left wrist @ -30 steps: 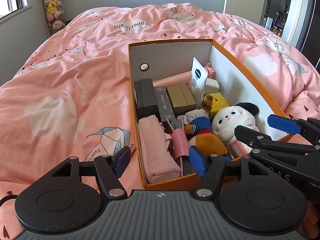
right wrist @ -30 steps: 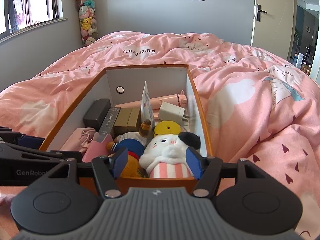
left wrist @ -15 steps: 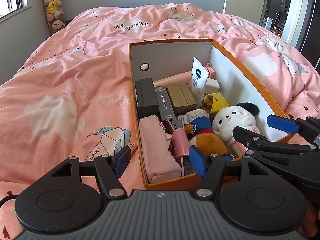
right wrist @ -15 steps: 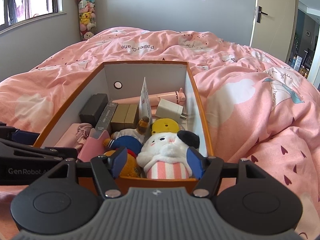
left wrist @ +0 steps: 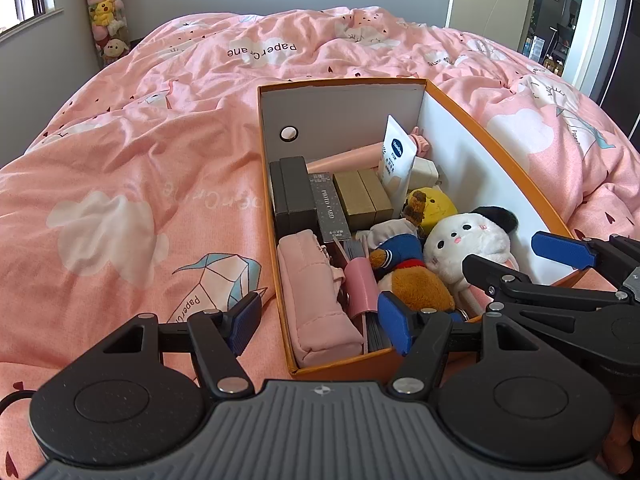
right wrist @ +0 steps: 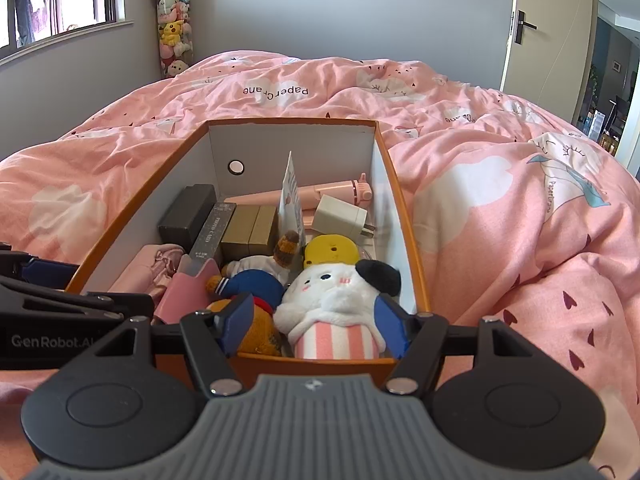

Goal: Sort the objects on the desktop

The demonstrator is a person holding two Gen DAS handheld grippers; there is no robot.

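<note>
An orange cardboard box [left wrist: 492, 136] with white inner walls lies on the pink bed and also shows in the right wrist view [right wrist: 404, 200]. It holds a white plush dog [right wrist: 340, 292], a brown and blue plush [left wrist: 404, 276], a pink pouch [left wrist: 316, 300], dark and gold small boxes [left wrist: 360, 196], a white tube [left wrist: 394, 164], a charger [right wrist: 340, 216] and a pink stick. My left gripper [left wrist: 320, 320] is open and empty over the box's near left corner. My right gripper [right wrist: 312, 324] is open and empty, fingers on either side of the white plush's striped body at the near wall.
The pink duvet [left wrist: 140, 184] spreads all around the box. A tall clear tube of plush toys [right wrist: 174, 32] stands by the grey wall at the back left. A door [right wrist: 548, 32] is at the back right.
The right gripper has dropped and tilted slightly, so the box sits lower in its view. The left gripper has hardly moved. Both stay open.
</note>
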